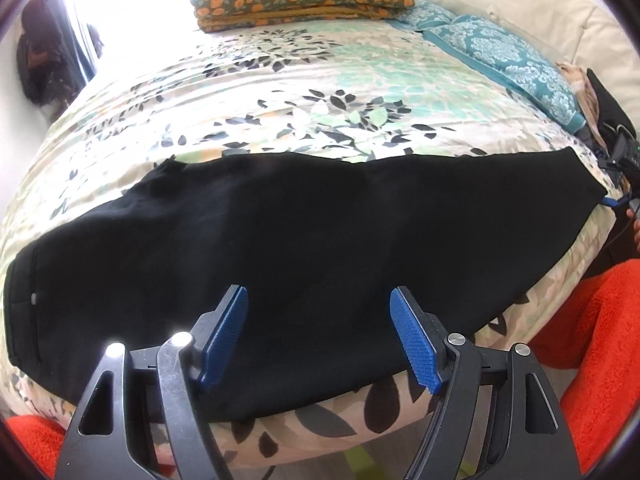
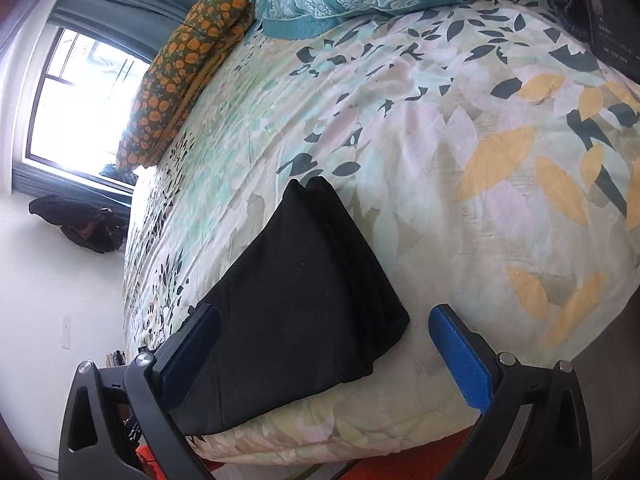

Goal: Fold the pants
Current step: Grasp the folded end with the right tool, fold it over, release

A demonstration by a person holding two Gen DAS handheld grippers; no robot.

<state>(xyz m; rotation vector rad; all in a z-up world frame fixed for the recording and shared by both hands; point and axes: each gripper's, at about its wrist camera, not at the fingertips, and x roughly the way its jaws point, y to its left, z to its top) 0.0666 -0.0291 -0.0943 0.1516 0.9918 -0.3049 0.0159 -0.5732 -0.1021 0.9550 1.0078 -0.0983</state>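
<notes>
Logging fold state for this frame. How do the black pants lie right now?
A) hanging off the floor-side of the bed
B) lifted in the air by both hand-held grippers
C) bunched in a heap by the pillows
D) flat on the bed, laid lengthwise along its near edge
D: the black pants lie flat along the near edge of the floral bedspread, and both the left hand-held gripper and right hand-held gripper are open, gripping nothing.

Pants [image 1: 280, 248] lie on bed [image 1: 320, 92]; pillows [image 1: 504, 52] behind.
</notes>
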